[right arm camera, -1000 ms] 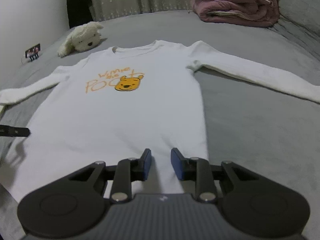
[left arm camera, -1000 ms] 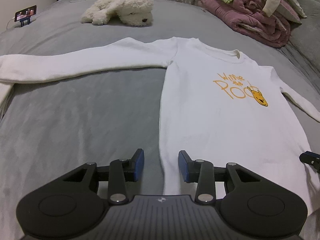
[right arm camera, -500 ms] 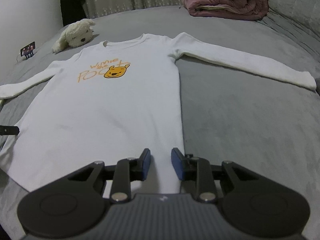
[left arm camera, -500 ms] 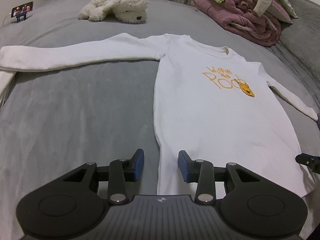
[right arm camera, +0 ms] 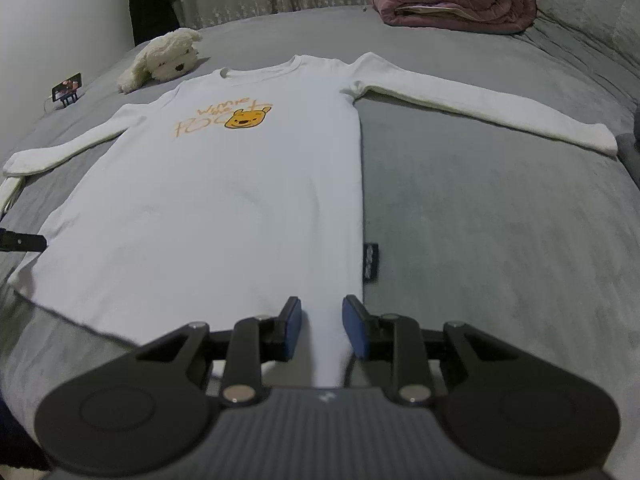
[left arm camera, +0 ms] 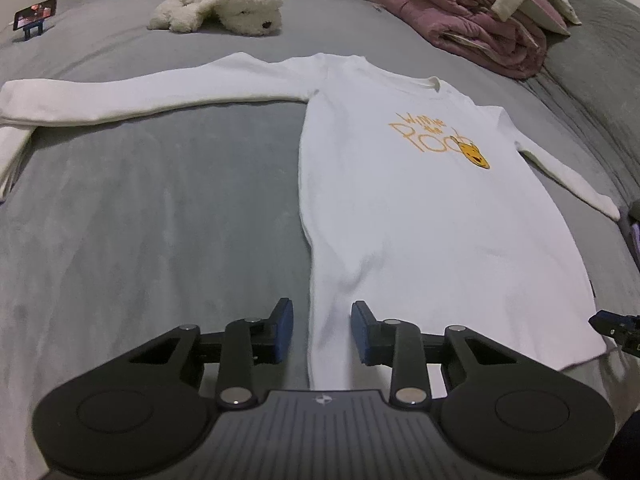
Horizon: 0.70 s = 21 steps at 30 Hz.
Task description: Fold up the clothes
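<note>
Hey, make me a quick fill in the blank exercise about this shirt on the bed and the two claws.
1. The white shirt lies flat with both ____ spread out sideways.
2. The print on its chest is ____ in colour.
3. The left claw and the right claw are both ____, at the shirt's bottom corners.
4. Beyond the collar lies a cream stuffed ____.

Missing words: sleeves; orange; open; dog

Both wrist cameras sit low and close at the hem end of the white long-sleeved shirt [left arm camera: 420, 208] [right arm camera: 224, 200], the left at its left corner, the right at its right, each facing up the grey bed [left arm camera: 160, 220] [right arm camera: 500, 220] (sharing the stuffed dog [left arm camera: 224, 10] [right arm camera: 164, 62]).
</note>
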{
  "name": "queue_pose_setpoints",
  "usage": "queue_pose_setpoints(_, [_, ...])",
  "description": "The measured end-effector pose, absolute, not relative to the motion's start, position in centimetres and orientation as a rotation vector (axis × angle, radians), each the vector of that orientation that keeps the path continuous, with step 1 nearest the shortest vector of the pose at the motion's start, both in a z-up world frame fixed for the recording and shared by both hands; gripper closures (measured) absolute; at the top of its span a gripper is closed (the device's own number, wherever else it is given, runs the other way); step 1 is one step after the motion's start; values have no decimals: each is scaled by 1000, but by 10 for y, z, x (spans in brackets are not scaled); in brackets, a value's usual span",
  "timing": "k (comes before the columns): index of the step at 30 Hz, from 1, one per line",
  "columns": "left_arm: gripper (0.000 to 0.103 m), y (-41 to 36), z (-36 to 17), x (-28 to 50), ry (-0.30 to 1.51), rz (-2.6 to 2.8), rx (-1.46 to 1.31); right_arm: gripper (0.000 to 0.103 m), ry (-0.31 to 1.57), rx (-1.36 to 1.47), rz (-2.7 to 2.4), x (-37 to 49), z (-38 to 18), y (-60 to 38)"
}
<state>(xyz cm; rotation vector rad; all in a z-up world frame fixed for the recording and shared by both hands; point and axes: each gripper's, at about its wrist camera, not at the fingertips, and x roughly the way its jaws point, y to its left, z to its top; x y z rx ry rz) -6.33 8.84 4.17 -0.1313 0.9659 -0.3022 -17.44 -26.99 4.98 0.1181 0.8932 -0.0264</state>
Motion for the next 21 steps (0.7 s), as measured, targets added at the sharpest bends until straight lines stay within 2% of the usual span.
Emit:
queue_pose_setpoints(8, [73,84,39,-73,975,-299,-120,75,898,153,-68,-199,50,-277])
queue_pose_setpoints(13, [73,87,39,-75,975,-298,-138,74,892,349,-60,-213,49,-297])
queue_pose_setpoints(18, [88,87,39,-78,964,-293,-134,76,880,395,-76,-216,46,-298])
queue_pose_setpoints(19, [95,87,38,-78,962,-292,-134,78,878,392,-81,-216,46,-296])
queue_pose_setpoints(21, [98,87,38,-79,958,-290,-133,88,871,396,-82,-216,47,-293])
